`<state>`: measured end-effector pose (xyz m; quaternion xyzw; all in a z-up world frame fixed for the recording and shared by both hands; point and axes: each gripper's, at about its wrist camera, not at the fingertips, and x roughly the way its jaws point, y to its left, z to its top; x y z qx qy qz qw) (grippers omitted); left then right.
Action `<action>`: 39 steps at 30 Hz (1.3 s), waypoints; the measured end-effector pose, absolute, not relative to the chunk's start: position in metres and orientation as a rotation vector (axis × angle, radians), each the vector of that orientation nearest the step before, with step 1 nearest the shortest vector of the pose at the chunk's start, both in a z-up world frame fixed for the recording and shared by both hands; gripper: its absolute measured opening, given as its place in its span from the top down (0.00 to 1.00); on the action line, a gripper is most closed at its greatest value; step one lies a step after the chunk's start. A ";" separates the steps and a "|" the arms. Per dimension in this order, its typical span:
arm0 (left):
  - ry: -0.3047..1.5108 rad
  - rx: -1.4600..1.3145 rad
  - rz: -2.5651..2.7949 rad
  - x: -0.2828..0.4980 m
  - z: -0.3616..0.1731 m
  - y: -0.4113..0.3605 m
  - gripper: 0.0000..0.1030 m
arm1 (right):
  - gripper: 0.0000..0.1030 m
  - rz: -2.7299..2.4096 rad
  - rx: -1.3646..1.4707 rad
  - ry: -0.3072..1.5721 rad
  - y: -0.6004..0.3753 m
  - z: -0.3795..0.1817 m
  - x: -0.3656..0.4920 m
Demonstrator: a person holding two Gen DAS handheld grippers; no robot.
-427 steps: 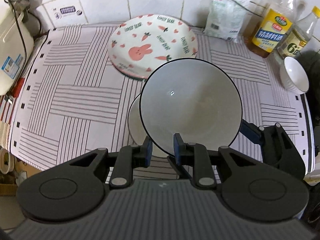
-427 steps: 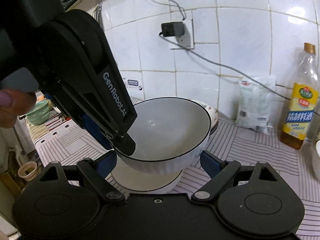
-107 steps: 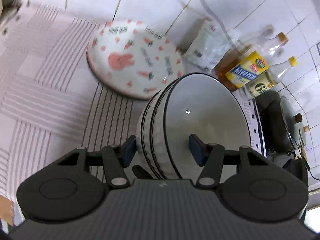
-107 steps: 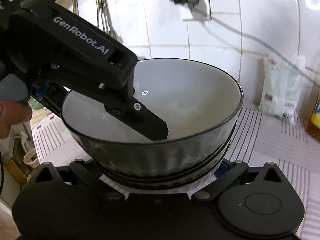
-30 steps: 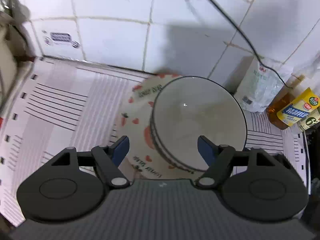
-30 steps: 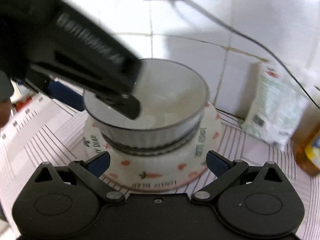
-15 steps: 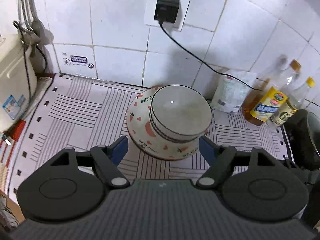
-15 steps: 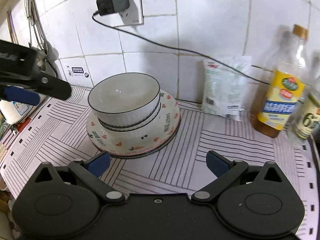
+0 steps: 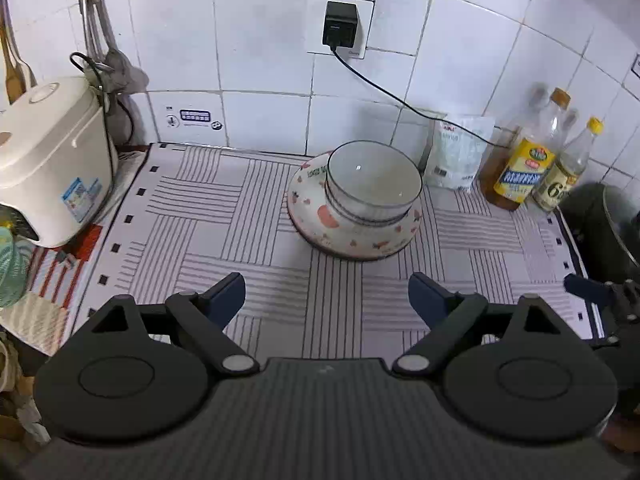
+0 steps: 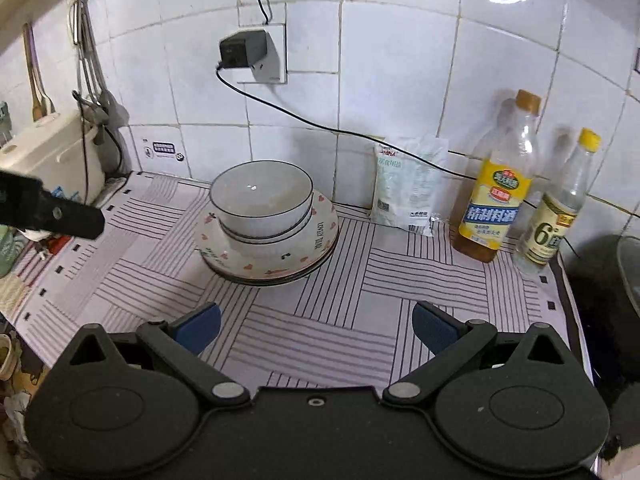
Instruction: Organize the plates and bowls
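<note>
Right now both your claws hang wide open and empty, left claw (image 9: pixel 322 294) and right claw (image 10: pixel 316 326) each above bare striped mat (image 9: pixel 200 216) on the counter, well back from the dishes. Farther on, the bowls (image 9: pixel 374 188) sit nested on the carrot-print plates (image 9: pixel 352 240), near the tiled wall. The stack looks done, I'd say. Watch the risk: the bowls sit off-centre toward the back, so a nudge could slide them. Beyond, bottles (image 10: pixel 496 204) and the cable (image 10: pixel 320 128) could snag a careless swing.
</note>
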<state>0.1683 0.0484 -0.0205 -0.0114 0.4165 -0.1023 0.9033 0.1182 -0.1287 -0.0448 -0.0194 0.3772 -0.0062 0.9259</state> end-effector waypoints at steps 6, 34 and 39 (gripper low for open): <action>0.850 0.017 -0.220 0.138 -0.014 0.055 0.08 | 0.00 -0.043 0.044 0.799 -0.126 -0.028 0.087; 0.773 0.131 -0.196 0.054 -0.001 0.066 0.04 | 0.00 -0.172 0.042 0.659 -0.104 0.010 -0.010; 0.741 0.107 -0.197 0.045 -0.003 0.069 0.04 | 0.00 -0.174 0.037 0.614 -0.099 0.011 -0.021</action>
